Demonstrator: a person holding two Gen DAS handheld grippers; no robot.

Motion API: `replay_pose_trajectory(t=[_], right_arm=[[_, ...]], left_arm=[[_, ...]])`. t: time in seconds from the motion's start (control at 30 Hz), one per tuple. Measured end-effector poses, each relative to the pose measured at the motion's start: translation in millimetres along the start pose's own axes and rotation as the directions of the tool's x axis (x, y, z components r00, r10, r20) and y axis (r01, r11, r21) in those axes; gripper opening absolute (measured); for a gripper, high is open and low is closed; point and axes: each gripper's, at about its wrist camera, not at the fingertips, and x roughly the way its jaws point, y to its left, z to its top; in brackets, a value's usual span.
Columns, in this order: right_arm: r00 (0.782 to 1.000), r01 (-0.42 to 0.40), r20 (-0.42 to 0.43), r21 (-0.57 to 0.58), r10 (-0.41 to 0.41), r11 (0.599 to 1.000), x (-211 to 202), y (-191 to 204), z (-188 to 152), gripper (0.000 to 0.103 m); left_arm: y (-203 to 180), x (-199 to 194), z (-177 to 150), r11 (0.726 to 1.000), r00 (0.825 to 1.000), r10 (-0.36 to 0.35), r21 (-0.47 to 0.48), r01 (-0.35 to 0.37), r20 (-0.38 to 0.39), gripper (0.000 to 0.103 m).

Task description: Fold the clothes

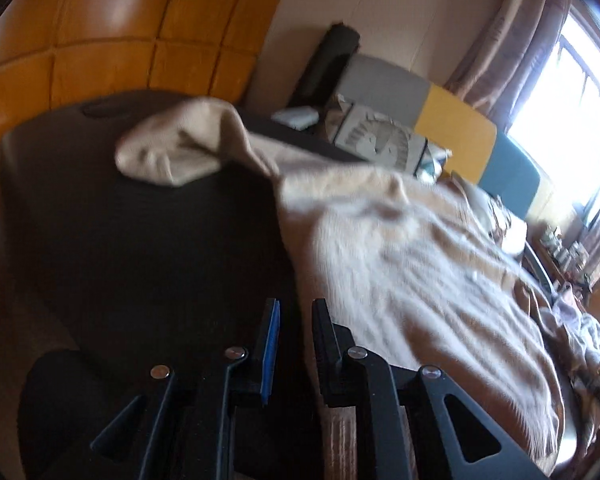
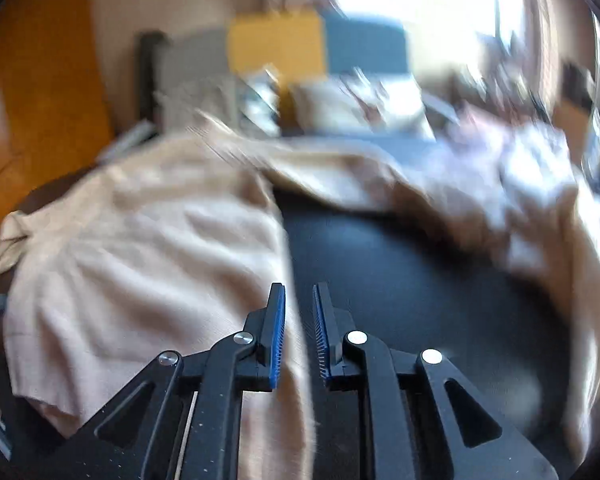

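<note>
While the beige knit sweater (image 1: 412, 264) lies spread and rumpled over the dark bench (image 1: 148, 240), one sleeve (image 1: 172, 152) trails off to the far left in the left wrist view, its cuff resting flat on the black surface. Left gripper (image 1: 296, 312) hangs low over the bench just beside the sweater's near edge, fingers (image 1: 272, 344) narrow with a slim gap, nothing visibly pinched between them. Over on the right wrist view, blurred, the right gripper (image 2: 299, 300) sits at the sweater's edge (image 2: 140, 264), fingers (image 2: 278, 332) narrow too, and the fabric hem runs beneath them; whether it is clamped, can't tell. Beyond, a grey, yellow and blue headboard (image 1: 456, 136), a patterned cushion (image 1: 380, 140), curtains (image 1: 512, 48) and a bright window (image 1: 572, 120).
</note>
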Motion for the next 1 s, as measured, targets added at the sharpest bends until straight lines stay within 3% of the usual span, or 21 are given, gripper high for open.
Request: replay_pose_trajectory(t=[0.1, 0.2, 0.37, 0.47, 0.5, 0.63, 0.7, 0.83, 1.0], right_arm=[[0.99, -0.135, -0.059, -0.048, 0.132, 0.99, 7, 17, 3, 0.016], [0.948, -0.26, -0.203, -0.041, 0.247, 0.965, 29, 34, 2, 0.016], [0.91, -0.325, -0.3, -0.091, 0.286, 0.941, 43, 70, -8, 0.016], [0.913, -0.279, -0.346, -0.143, 0.217, 0.95, 57, 76, -20, 0.016], [0.918, -0.279, -0.329, -0.134, 0.223, 0.951, 58, 73, -21, 0.016], [0.946, -0.145, -0.303, -0.09, 0.111, 0.985, 60, 45, -18, 0.016], [0.946, -0.131, -0.305, -0.055, 0.108, 0.99, 62, 25, -18, 0.016], [0.963, -0.028, -0.271, -0.106, -0.002, 0.994, 64, 9, -17, 0.016], [0.961, -0.04, -0.273, -0.014, 0.034, 0.999, 65, -12, -15, 0.016]], left_arm=[[-3, 9, -3, 0.999, 0.999, -0.031, 0.004, 0.031, -0.04, 0.016], [-6, 7, -3, 0.998, 0.997, -0.064, 0.01, 0.064, -0.041, 0.016], [-6, 5, -4, 0.995, 0.994, -0.096, 0.0, 0.096, -0.045, 0.016], [-6, 4, -2, 0.995, 0.993, -0.105, -0.006, 0.104, -0.046, 0.016], [-5, 3, -2, 0.995, 0.993, -0.104, -0.007, 0.104, -0.046, 0.016], [-2, 2, 1, 0.995, 0.994, -0.1, -0.019, 0.1, -0.038, 0.016], [-1, 2, 2, 0.995, 0.995, -0.094, -0.027, 0.093, -0.04, 0.016], [-2, 4, 2, 0.996, 0.995, -0.086, -0.028, 0.084, -0.051, 0.016], [-13, 15, -4, 0.987, 0.977, -0.162, -0.014, 0.162, -0.139, 0.016]])
